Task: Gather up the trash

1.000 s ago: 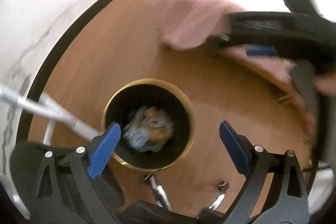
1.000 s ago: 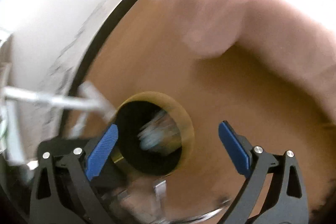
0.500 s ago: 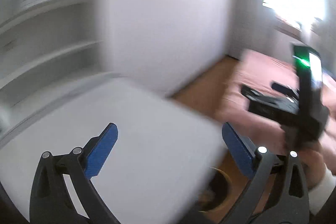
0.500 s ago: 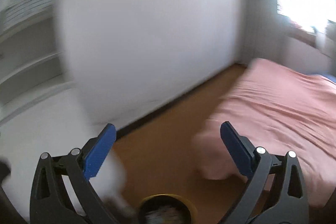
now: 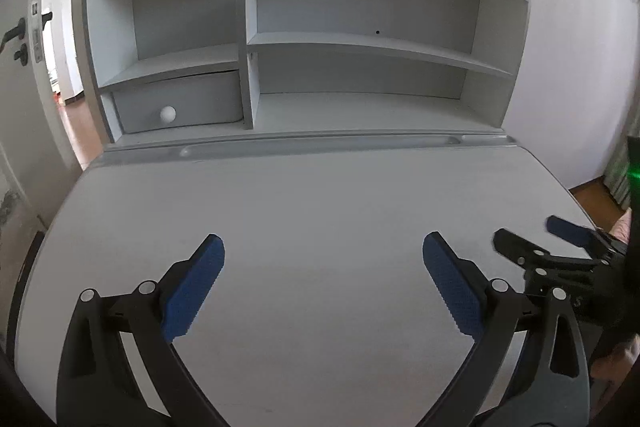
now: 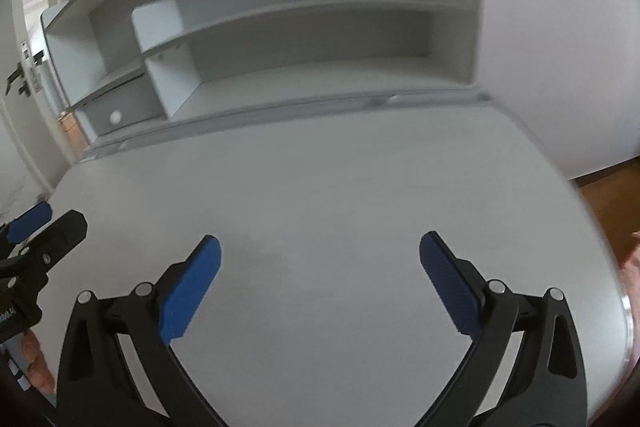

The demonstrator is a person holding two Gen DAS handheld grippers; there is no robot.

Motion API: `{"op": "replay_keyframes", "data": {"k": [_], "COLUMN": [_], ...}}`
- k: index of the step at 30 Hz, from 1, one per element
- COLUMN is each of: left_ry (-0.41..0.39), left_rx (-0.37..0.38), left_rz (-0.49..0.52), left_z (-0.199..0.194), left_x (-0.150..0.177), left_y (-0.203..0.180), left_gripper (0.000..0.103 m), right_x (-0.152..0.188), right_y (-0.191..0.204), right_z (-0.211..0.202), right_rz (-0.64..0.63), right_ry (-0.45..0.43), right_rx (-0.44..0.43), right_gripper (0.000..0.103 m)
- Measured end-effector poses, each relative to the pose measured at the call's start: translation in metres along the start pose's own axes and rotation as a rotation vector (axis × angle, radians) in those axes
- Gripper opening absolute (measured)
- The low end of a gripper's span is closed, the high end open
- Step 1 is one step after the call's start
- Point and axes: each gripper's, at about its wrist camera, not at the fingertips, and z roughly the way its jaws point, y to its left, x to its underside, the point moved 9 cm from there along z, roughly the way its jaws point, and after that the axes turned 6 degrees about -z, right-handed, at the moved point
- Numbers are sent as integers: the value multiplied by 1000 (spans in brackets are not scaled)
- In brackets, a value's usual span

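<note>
My left gripper [image 5: 324, 283] is open and empty, held above a white desk top [image 5: 320, 195]. My right gripper [image 6: 320, 283] is open and empty too, above the same desk [image 6: 320, 179]. The right gripper shows at the right edge of the left wrist view [image 5: 560, 247]. The left gripper shows at the left edge of the right wrist view [image 6: 40, 227]. No trash and no bin show in either view now.
A white shelf unit [image 5: 304, 43] with a star cut-out stands at the back of the desk, with a small drawer [image 5: 180, 103] at its lower left. A door [image 5: 20, 39] is at the far left. Wooden floor [image 5: 592, 195] shows right of the desk.
Both grippers have swung up and left from the black, gold-rimmed bin with crumpled trash on the floor to face the desk and shelves. Both stay open and empty.
</note>
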Motion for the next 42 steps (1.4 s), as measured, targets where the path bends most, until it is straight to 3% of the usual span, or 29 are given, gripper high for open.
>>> {"op": "replay_keyframes", "data": {"k": [1, 9, 14, 18, 25, 34, 42], "left_ry": [-1, 33, 27, 14, 3, 123, 113], "left_rx": [2, -21, -66, -124, -112, -62, -192], "left_rz": [0, -11, -2, 16, -28, -98, -103], "left_z": [3, 27, 32, 33, 32, 44, 46], "left_x": [-1, 7, 7, 4, 1, 15, 16], "left_y": [3, 18, 24, 28, 30, 30, 46], "left_gripper": [96, 96, 96, 96, 96, 96, 96], "right_x": [-2, -7, -2, -1, -1, 0, 2], "right_y": [5, 22, 13, 10, -1, 4, 9], "right_z": [5, 19, 17, 9, 11, 10, 11], "right_rz": [8, -20, -103, -81, -10, -18, -13], "right_ry": [1, 18, 60, 19, 29, 26, 38], "right_rx": [-27, 91, 256, 230, 192, 167, 110], "right_gripper": [96, 96, 96, 96, 96, 96, 96]}}
